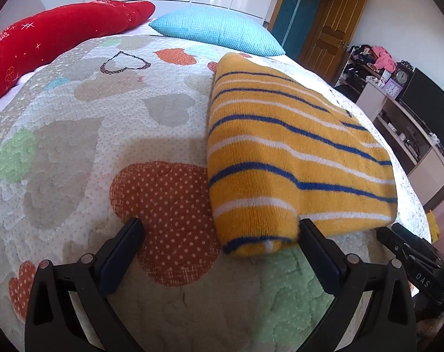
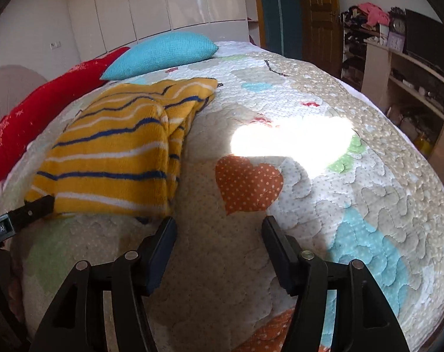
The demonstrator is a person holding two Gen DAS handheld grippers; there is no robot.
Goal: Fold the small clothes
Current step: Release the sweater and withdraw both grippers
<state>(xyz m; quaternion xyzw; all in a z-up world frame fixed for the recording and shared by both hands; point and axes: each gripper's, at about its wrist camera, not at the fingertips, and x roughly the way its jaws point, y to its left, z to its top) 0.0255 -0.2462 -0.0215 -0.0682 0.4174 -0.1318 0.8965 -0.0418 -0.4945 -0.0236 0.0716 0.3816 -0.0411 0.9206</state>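
Observation:
A folded yellow garment with blue and white stripes (image 1: 292, 149) lies on the quilted bed cover (image 1: 89, 135); it also shows in the right wrist view (image 2: 119, 152). My left gripper (image 1: 220, 228) is open, its jaws straddling the garment's near left corner without gripping it. My right gripper (image 2: 219, 228) is open and empty over bare quilt (image 2: 368, 176), just right of the garment's near edge. A finger of the right gripper (image 1: 409, 252) shows at the right of the left wrist view, and a finger of the left gripper (image 2: 31, 211) touches the garment's near corner in the right wrist view.
A red pillow (image 1: 45, 38) and a turquoise pillow (image 1: 219, 29) lie at the head of the bed. White wardrobes (image 2: 163, 6) and a wooden door (image 1: 333, 29) stand behind. Shelves with clocks and clutter (image 1: 398, 88) run along the right wall past the bed edge.

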